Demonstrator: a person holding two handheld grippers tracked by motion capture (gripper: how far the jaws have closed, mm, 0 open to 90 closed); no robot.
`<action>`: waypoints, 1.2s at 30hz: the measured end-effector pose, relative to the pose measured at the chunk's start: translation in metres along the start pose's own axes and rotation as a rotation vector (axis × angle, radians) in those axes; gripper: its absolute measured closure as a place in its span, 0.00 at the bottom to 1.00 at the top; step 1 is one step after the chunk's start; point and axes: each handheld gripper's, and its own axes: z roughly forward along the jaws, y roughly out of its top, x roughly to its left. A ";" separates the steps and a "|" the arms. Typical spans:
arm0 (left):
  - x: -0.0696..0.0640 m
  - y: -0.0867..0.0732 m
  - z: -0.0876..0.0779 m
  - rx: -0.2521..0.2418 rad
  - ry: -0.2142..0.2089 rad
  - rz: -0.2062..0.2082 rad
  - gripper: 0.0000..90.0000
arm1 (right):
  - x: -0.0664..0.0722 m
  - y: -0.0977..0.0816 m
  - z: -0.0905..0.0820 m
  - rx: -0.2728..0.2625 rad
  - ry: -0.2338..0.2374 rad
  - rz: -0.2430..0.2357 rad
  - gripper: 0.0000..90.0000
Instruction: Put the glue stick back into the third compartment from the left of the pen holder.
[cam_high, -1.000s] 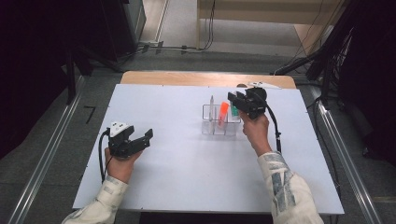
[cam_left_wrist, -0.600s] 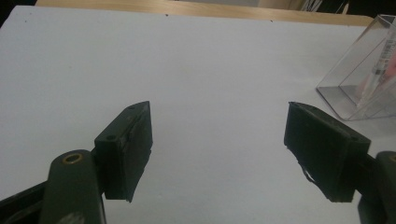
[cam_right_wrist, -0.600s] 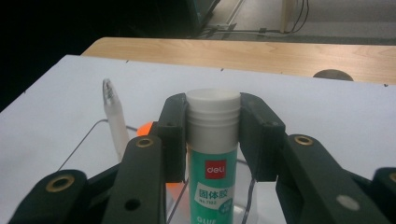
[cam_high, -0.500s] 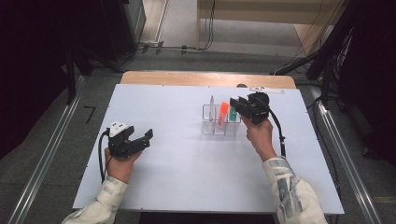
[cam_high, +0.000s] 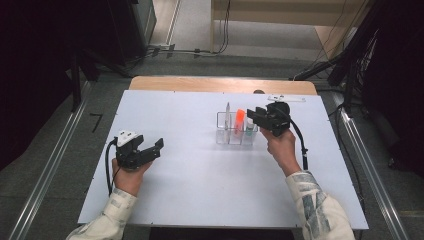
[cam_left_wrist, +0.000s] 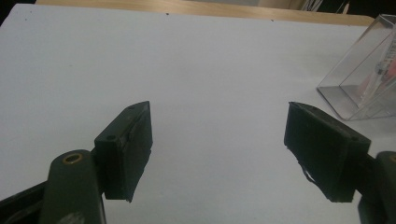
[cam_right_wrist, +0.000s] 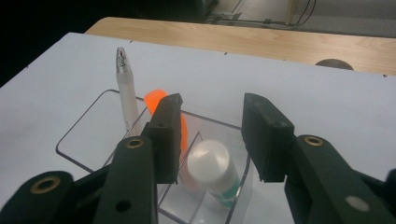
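The left gripper (cam_high: 149, 148) is held in the lower left of the high view, above the white table (cam_high: 200, 200); in the left gripper view its jaws are spread wide with nothing between them. The right gripper (cam_high: 256, 118) is positioned right of centre in the high view, just above a clear compartmented organizer (cam_high: 224, 136). In the right gripper view its jaws are parted over a white-capped tube (cam_right_wrist: 213, 169) standing in the nearest compartment; no contact with it is seen. An orange item (cam_right_wrist: 156, 100) occupies the adjacent compartment, partly hidden by one jaw. A translucent pen (cam_right_wrist: 126, 86) stands upright in the far compartment.
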 end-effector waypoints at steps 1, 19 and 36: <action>0.000 0.000 0.000 -0.002 0.001 -0.005 0.26 | 0.000 0.000 -0.001 0.002 -0.002 -0.006 0.61; 0.014 0.002 0.005 0.002 0.065 -0.002 0.24 | -0.016 -0.014 -0.020 0.034 0.020 -0.066 0.21; 0.011 0.003 0.005 0.006 0.086 0.041 0.21 | -0.024 -0.056 -0.041 0.041 -0.018 -0.076 0.19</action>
